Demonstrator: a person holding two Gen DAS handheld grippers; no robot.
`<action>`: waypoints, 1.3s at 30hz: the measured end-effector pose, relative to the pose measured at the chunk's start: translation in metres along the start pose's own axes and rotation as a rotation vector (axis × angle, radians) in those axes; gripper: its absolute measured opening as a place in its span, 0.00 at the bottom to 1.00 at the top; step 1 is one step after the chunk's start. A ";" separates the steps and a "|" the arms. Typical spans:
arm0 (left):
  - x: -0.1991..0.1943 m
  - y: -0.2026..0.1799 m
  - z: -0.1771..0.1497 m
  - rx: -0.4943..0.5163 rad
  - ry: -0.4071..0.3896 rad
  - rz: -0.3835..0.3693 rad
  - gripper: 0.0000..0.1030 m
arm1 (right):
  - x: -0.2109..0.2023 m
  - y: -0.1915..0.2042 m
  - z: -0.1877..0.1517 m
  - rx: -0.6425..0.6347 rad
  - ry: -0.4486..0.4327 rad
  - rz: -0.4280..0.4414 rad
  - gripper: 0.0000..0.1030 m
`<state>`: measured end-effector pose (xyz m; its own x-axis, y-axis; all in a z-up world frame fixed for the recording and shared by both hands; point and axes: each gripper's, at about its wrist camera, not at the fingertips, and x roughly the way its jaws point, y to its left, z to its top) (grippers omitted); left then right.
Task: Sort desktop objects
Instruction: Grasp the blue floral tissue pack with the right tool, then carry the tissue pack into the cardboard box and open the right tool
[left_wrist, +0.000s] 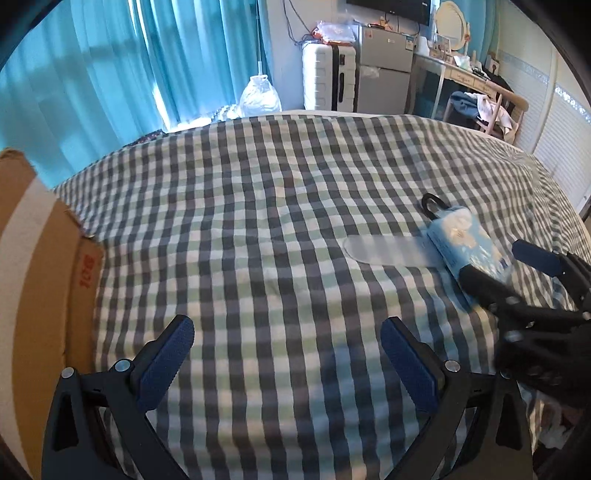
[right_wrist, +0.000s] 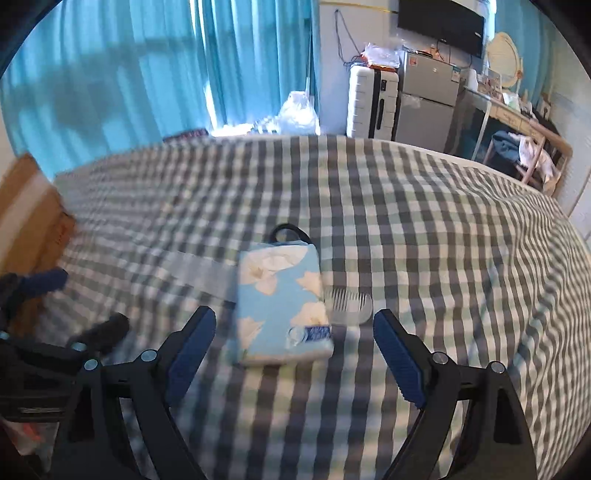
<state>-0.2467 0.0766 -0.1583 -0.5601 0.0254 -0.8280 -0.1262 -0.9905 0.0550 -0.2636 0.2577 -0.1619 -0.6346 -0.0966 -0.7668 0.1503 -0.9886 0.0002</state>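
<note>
Tissue pack (right_wrist: 282, 302): soft rectangular packet, light blue wrap printed with white flowers, small blue-and-white label at its near end. Lies flat on the checked cloth, long axis running away from the right wrist camera.

Clear comb (right_wrist: 349, 306): transparent plastic, fine teeth visible, rounded end. Lies flat, touching the right edge of the tissue pack; the part toward the pack is hidden under it.

Clear strip (right_wrist: 201, 271): translucent flat band sticking out from under the pack's left side; blurred, cannot tell whether it is part of the comb.

Black loop (right_wrist: 290, 232): dark curved ring at the pack's far end, partly hidden behind it; identity unclear.
</note>
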 end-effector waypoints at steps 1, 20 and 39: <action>0.002 -0.002 0.001 0.000 -0.001 -0.006 1.00 | 0.006 0.001 0.000 -0.014 0.014 -0.007 0.84; 0.012 -0.090 0.065 0.003 -0.037 -0.191 1.00 | -0.026 -0.095 -0.011 0.285 -0.034 -0.068 0.51; 0.044 -0.124 0.078 0.090 0.012 -0.261 0.11 | -0.018 -0.122 -0.007 0.366 -0.021 -0.064 0.51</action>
<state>-0.3199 0.2112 -0.1584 -0.4897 0.2761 -0.8270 -0.3376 -0.9346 -0.1121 -0.2655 0.3805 -0.1524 -0.6497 -0.0317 -0.7595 -0.1690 -0.9681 0.1850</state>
